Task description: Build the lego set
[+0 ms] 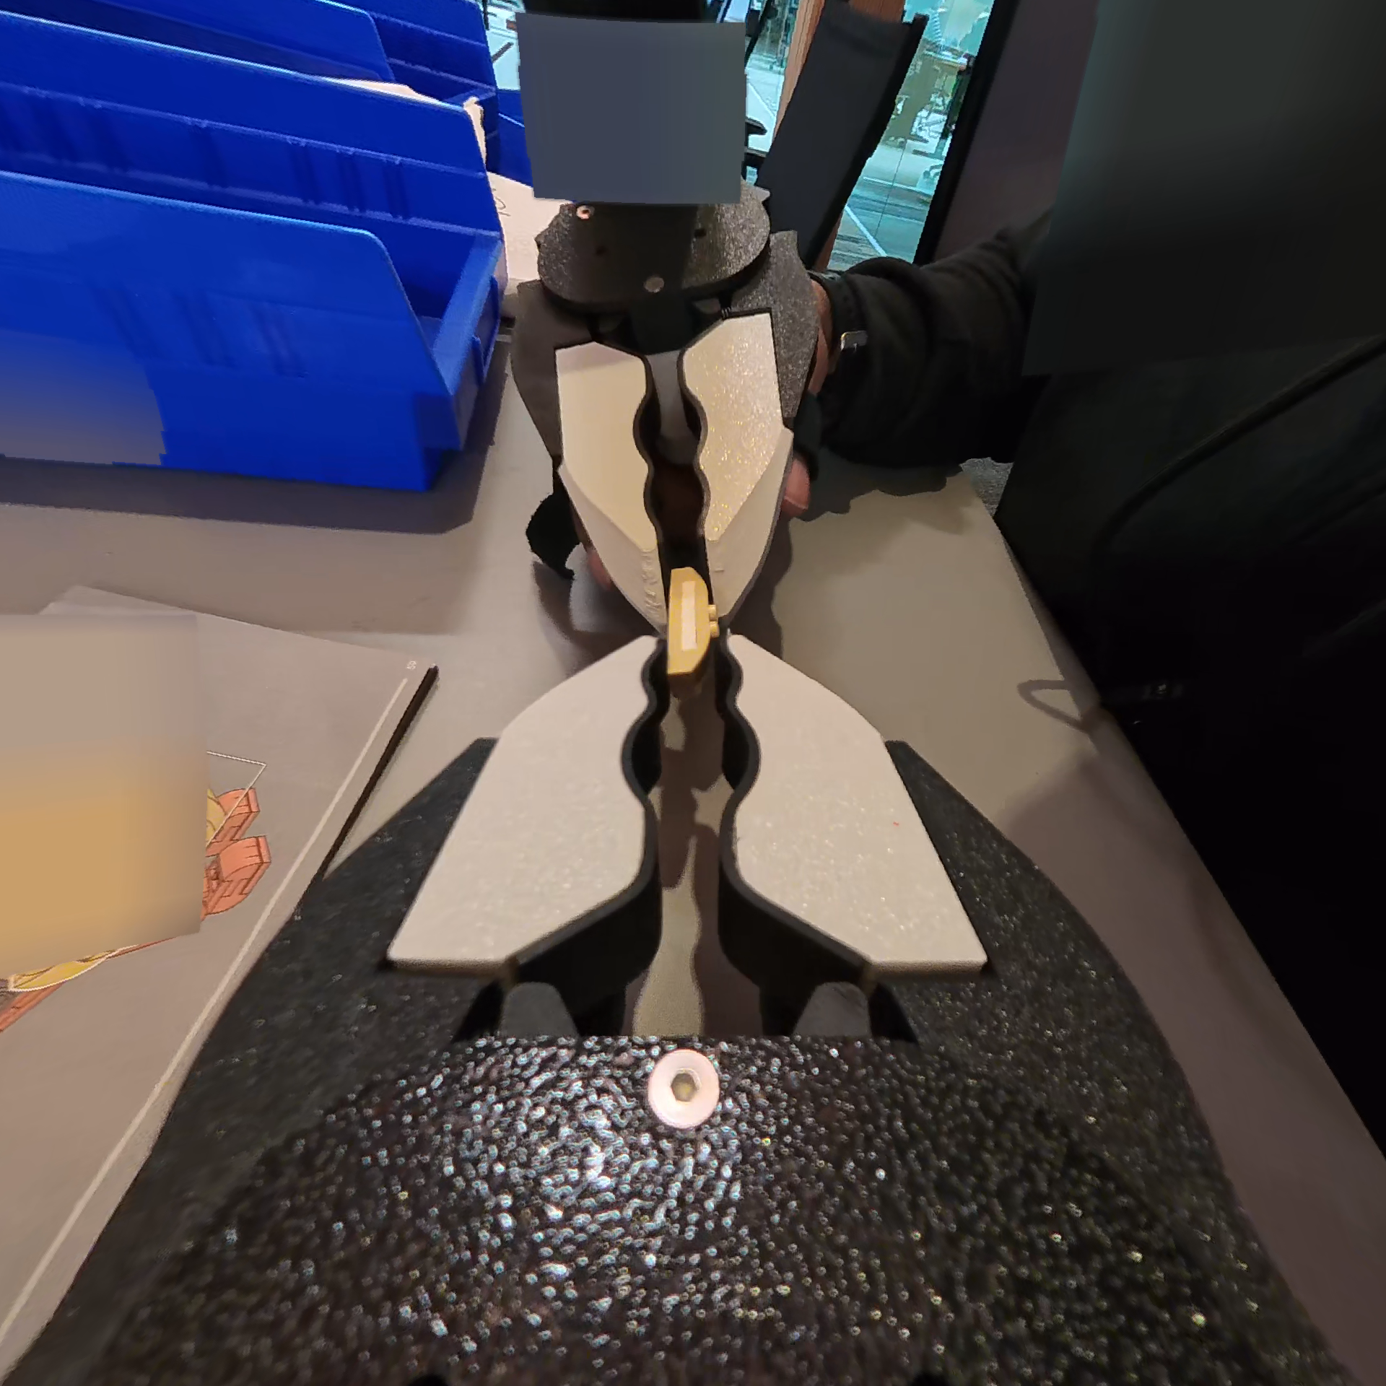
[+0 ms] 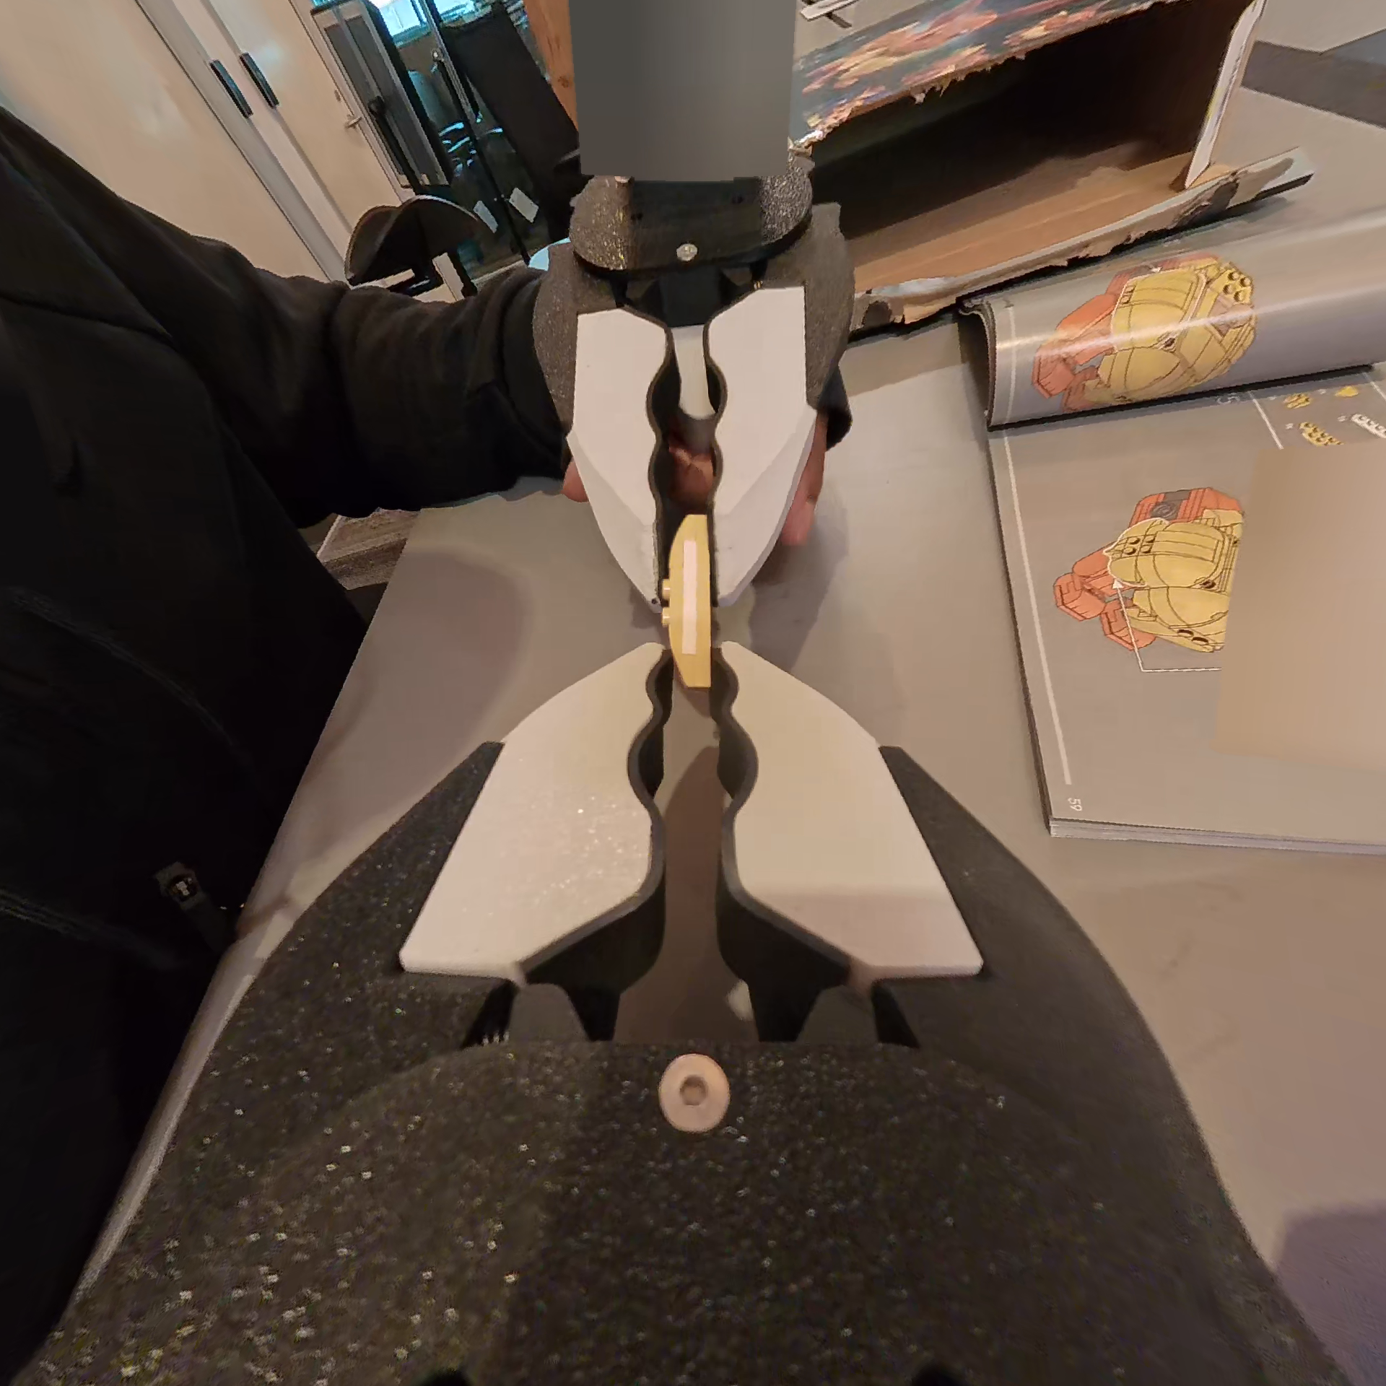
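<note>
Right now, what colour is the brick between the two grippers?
Tan-yellow brick, pale strip along its edge; clearest in the right wrist view.

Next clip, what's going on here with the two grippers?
A person holds two grippers tip to tip above a grey table. One small yellow brick piece sits on edge between them: the left gripper and the right gripper each have their fingers closed on an end of it. An open instruction booklet, blue bins and a torn cardboard box lie around.

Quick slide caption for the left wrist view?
Two facing grippers pinch one yellow brick above a grey table.
</note>
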